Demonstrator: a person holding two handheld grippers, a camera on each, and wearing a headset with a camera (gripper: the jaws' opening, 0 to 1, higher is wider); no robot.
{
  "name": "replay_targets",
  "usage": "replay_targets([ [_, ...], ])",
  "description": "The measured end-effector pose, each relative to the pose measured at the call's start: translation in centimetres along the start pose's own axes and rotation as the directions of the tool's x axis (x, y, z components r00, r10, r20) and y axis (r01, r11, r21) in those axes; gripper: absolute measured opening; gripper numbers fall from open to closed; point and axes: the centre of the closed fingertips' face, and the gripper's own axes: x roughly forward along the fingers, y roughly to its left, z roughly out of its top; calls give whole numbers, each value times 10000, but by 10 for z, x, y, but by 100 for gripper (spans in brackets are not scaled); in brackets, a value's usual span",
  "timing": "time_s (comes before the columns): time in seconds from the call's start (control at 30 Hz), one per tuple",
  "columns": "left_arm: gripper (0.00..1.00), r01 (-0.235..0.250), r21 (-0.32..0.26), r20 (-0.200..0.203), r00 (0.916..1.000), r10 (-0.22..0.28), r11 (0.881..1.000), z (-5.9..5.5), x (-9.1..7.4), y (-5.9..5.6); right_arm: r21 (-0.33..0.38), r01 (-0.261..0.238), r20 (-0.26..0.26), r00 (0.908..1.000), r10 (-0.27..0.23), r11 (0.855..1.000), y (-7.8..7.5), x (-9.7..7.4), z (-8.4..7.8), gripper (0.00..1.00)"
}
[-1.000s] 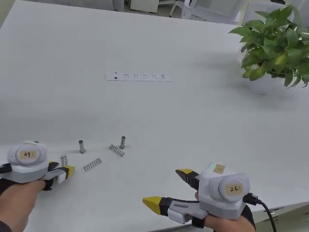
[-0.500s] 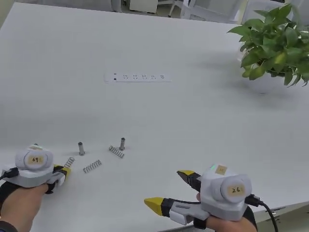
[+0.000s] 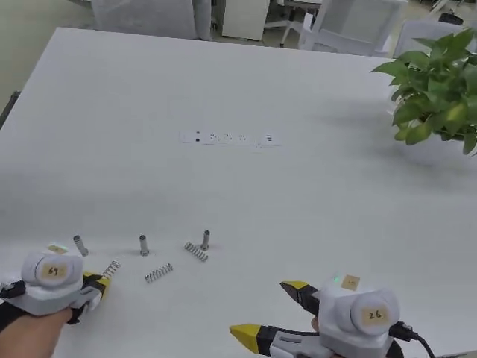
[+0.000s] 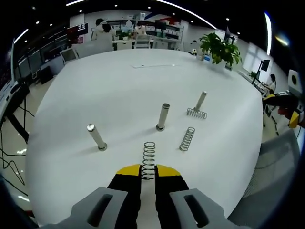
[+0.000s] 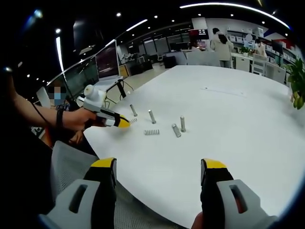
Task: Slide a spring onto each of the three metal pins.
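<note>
The left gripper (image 4: 148, 168) has its jaws clenched on one spring (image 4: 149, 150), just before the middle pin (image 4: 163, 116); the right gripper (image 5: 158, 163) has its jaws released.

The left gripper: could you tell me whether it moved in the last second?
Yes. The left gripper has drawn back toward the person, away from the middle pin.

Three pins are stood in a row on the counter (image 3: 298, 209), front left: left pin (image 3: 80, 245), middle pin (image 3: 144, 245), right pin (image 3: 205, 239). The right spring (image 3: 197, 251) is laid just beside the right pin's base, and the middle spring (image 3: 159, 273) before the middle pin. The left spring (image 3: 111, 269) is pinched at one end by the left hand-held gripper (image 3: 99, 283). The right hand-held gripper (image 3: 270, 312) is held well apart at front right, jaws spread. A power strip (image 3: 229, 138) is set behind the pins, with a potted plant (image 3: 436, 89) far right.
</note>
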Motion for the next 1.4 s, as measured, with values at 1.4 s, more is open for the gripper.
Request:
replay_targets([
  [1.4,3,97,407,1423,9897,-154,9991,2,-88,-39,-1118,-2033,-593,9785,1977,9727,35,34,8,60],
])
